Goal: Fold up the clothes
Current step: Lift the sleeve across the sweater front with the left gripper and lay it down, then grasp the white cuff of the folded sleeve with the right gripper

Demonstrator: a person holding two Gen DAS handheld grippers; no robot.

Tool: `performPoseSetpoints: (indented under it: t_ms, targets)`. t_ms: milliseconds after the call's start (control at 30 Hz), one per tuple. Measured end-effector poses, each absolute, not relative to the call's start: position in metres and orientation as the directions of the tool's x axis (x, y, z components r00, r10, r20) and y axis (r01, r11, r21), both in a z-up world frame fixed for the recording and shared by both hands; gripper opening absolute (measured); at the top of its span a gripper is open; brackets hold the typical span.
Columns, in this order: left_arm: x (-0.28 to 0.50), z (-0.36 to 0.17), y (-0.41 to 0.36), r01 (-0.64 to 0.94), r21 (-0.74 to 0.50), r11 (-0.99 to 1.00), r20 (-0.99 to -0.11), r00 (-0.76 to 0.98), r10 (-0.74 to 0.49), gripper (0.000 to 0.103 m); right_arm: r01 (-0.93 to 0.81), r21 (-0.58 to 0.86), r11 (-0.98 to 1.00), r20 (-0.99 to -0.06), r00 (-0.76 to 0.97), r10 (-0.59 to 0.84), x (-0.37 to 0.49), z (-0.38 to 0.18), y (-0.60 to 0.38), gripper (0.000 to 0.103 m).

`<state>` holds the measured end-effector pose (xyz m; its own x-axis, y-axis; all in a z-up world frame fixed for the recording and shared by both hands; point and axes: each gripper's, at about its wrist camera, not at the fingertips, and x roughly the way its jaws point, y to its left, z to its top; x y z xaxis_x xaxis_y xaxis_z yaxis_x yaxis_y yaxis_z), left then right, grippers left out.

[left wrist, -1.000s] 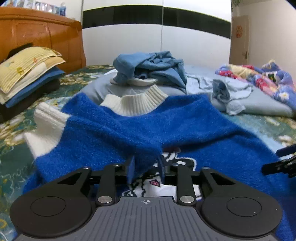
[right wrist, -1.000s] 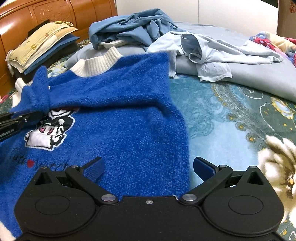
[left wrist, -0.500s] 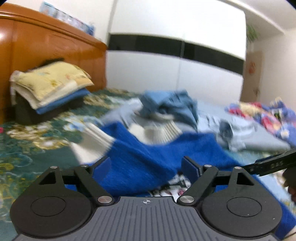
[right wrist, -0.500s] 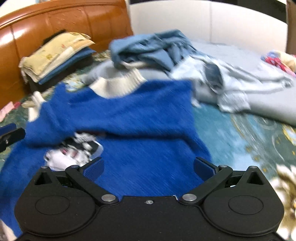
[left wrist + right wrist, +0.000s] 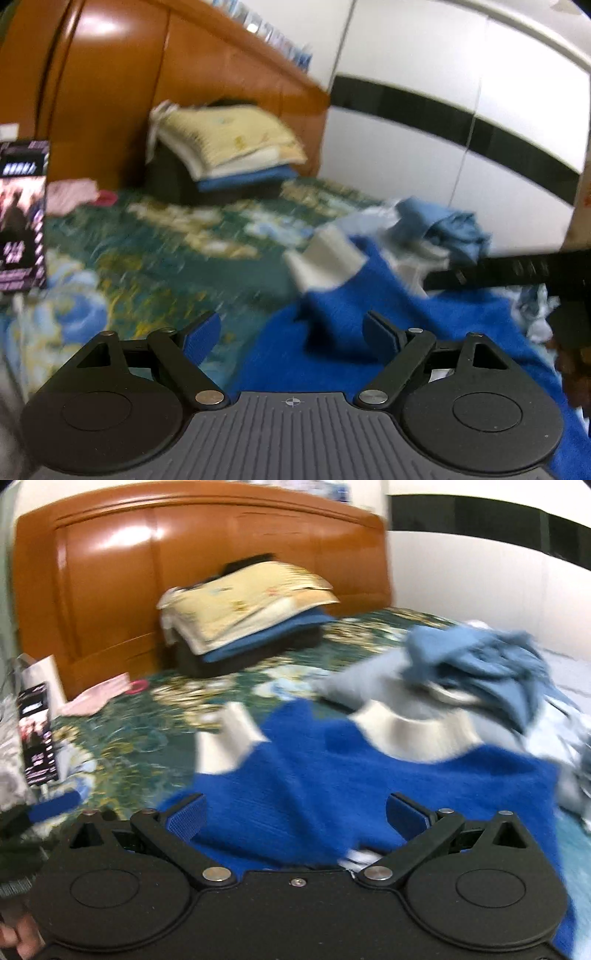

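Observation:
A blue fuzzy sweater with a white ribbed collar lies on the bed, one sleeve with a white cuff folded across its left side. My right gripper hovers open above the sweater's body, nothing between its pads. My left gripper is open over the sweater's left edge, near the cuff, holding nothing. One of the right gripper's fingers crosses the right of the left wrist view. Both views are motion-blurred.
A stack of folded clothes sits against the wooden headboard. A heap of light-blue garments lies behind the collar. A printed box and a pink cloth are at the left. The floral bedspread shows left of the sweater.
My left gripper let go of the blue sleeve fold and opened. Both grippers swung left and drew back, so the headboard and folded stack now fill the views.

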<state>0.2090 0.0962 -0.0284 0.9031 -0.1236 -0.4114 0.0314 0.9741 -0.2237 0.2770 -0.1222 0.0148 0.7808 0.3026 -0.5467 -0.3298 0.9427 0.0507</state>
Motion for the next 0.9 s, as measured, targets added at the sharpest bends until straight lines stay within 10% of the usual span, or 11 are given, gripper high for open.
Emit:
performPoseSetpoints:
  t_ms: [267, 567, 733, 900]
  targets:
    - [0.198, -0.053, 0.113, -0.012, -0.190, 0.982, -0.510, 0.855, -0.088, 0.083, -0.462, -0.062, 0.885, -0.593, 0.730, 0.339, 0.303, 0.000, -0.038, 0.092]
    - [0.203, -0.058, 0.108, 0.014, -0.181, 0.983, -0.526, 0.843, -0.109, 0.083, -0.410, -0.141, 0.901, -0.673, 0.707, 0.216, 0.327, -0.035, -0.014, 0.049]
    - [0.206, -0.061, 0.101, 0.047, -0.182, 0.982, -0.537, 0.832, -0.139, 0.083, -0.368, -0.089, 0.926, -0.657, 0.720, 0.223, 0.325, -0.032, -0.030, 0.008]
    - [0.208, -0.066, 0.099, 0.047, -0.178, 0.983, -0.554, 0.821, -0.139, 0.083, -0.289, 0.007, 0.957, -0.560, 0.792, 0.243, 0.307, -0.011, -0.066, 0.007]
